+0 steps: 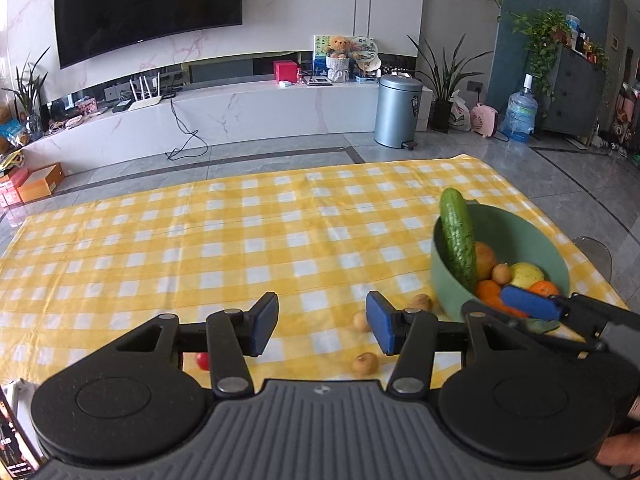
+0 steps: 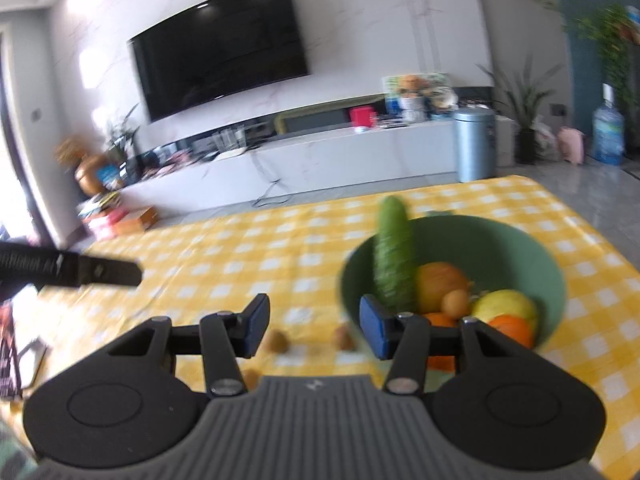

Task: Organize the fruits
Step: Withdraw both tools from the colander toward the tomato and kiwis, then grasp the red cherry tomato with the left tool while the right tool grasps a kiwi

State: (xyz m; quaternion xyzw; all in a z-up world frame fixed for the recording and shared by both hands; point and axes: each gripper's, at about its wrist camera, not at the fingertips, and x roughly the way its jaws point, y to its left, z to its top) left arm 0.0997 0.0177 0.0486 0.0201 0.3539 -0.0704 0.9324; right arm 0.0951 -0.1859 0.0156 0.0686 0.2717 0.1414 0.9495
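A green bowl [image 1: 448,292] stands at the right of the yellow checked tablecloth. In it a cucumber [image 1: 458,240] leans upright beside oranges [image 1: 490,292], a lemon [image 1: 526,274] and small brown fruits. Three more small brown fruits [image 1: 365,363] lie loose on the cloth left of the bowl, and a red cherry tomato [image 1: 203,361] lies under my left finger. My left gripper [image 1: 322,312] is open and holds nothing. My right gripper [image 2: 314,320] is open and empty too, just left of the bowl [image 2: 500,248]; its blue pad [image 1: 528,302] shows at the bowl's near rim.
Bare checked cloth [image 1: 200,248] stretches to the left and the far side. The table's far edge [image 1: 280,172] meets a grey tiled floor. Beyond stand a white TV bench, a grey bin [image 1: 398,112] and plants. The left gripper's black finger [image 2: 100,272] shows at the left of the blurred right wrist view.
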